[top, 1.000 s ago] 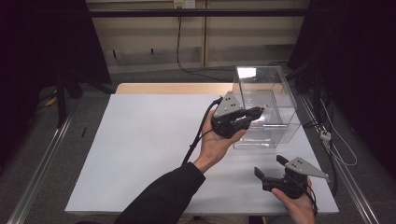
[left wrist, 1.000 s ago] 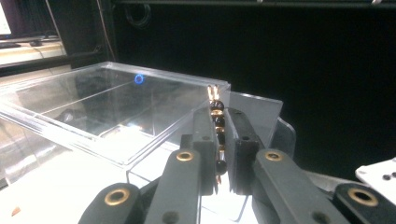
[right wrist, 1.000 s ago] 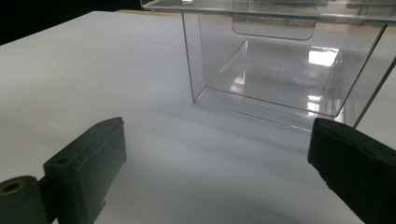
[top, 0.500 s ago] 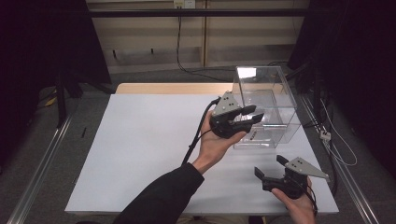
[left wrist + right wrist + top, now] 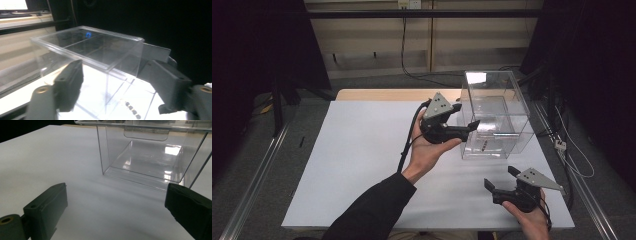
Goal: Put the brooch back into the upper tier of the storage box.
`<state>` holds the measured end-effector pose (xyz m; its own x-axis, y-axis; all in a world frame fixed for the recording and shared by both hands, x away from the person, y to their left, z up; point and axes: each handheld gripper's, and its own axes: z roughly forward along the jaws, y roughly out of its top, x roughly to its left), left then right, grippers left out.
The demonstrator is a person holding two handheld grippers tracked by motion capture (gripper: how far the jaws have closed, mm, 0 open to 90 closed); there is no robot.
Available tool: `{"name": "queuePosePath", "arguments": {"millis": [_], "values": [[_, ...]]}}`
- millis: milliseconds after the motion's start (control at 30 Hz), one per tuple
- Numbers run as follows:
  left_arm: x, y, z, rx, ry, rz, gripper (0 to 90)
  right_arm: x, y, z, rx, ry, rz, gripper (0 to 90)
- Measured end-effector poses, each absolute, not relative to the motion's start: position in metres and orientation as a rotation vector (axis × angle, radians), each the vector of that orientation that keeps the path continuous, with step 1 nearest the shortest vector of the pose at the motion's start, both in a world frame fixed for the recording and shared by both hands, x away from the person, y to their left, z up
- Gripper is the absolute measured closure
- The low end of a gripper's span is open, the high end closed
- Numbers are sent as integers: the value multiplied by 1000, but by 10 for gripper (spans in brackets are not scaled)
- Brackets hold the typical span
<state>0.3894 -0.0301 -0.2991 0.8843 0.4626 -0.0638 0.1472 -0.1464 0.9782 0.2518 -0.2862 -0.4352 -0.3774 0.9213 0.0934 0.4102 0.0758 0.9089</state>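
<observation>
A clear plastic box point(image 5: 497, 115) with a flat lid stands at the back right of the white table top point(image 5: 357, 150). My left gripper point(image 5: 466, 117) lies in an upturned hand just left of the box and points at its left wall. Its jaws have just been opening and now stand open. In the left gripper view the box's near top corner point(image 5: 110, 66) lies between the jaws of the left gripper point(image 5: 117, 87), and the pads are clear of it. My right gripper point(image 5: 501, 178) rests open near the front right edge. In the right gripper view the right gripper point(image 5: 117, 212) faces the box point(image 5: 150, 157) with nothing between its jaws.
A short row of small dark dots point(image 5: 132, 111) sits at the box's base. Cables point(image 5: 569, 150) run along the floor right of the table. A metal rail point(image 5: 257, 180) borders the left side. A dark curtain surrounds the area.
The left gripper has drawn back leftward from the box's left wall and its jaws have gone from shut to open. The right gripper has stayed in place.
</observation>
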Motion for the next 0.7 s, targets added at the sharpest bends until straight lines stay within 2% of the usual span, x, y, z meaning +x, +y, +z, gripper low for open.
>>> {"name": "queuePosePath", "arguments": {"millis": [433,700], "values": [[396,3,-301,1726,532,324,67,252,-289,-436,1331,1826,1275,44],[394,28,-310,1720,572,315,60,253,-289,-436,1335,1825,1280,45]]}}
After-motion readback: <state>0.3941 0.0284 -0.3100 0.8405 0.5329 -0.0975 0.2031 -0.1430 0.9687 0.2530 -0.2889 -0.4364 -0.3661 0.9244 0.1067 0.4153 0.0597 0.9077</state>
